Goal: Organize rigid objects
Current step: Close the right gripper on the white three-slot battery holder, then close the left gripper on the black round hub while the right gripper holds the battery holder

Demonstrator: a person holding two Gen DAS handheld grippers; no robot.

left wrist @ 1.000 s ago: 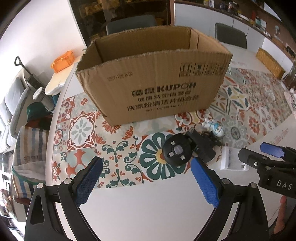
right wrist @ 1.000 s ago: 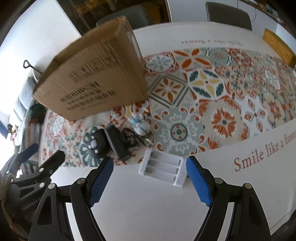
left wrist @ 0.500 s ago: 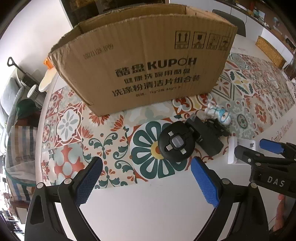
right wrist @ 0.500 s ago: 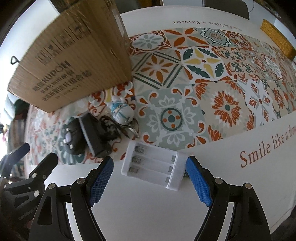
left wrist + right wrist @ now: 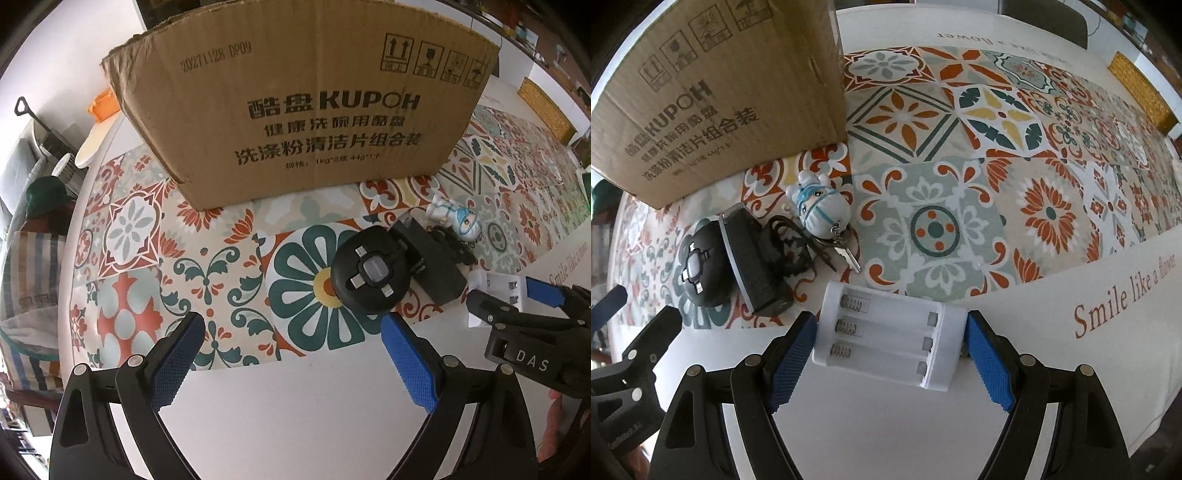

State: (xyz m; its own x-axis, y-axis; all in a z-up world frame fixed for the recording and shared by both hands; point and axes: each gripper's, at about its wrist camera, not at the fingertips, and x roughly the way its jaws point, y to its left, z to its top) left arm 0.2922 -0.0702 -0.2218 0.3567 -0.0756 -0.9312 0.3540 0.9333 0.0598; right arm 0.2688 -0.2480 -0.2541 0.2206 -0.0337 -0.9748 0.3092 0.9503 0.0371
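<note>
A white battery holder (image 5: pixel 886 341) lies on the table between the open fingers of my right gripper (image 5: pixel 890 356); the fingers stand at its two ends. It also shows in the left wrist view (image 5: pixel 496 291). A round black adapter (image 5: pixel 373 275) (image 5: pixel 701 271), a black rectangular block (image 5: pixel 430 264) (image 5: pixel 753 264) and a small figurine keychain (image 5: pixel 458 219) (image 5: pixel 822 210) lie in front of the cardboard box (image 5: pixel 303 110) (image 5: pixel 713 92). My left gripper (image 5: pixel 291 358) is open and empty, just short of the adapter.
The table carries a patterned tile cloth (image 5: pixel 979 166) with a white border. A chair with striped cloth (image 5: pixel 29 280) stands off the table's left edge. A woven basket (image 5: pixel 1141 92) sits at the far right.
Both grippers have moved forward and down. The right gripper's fingers now flank the battery holder. The left gripper has come closer to the box and the adapter.
</note>
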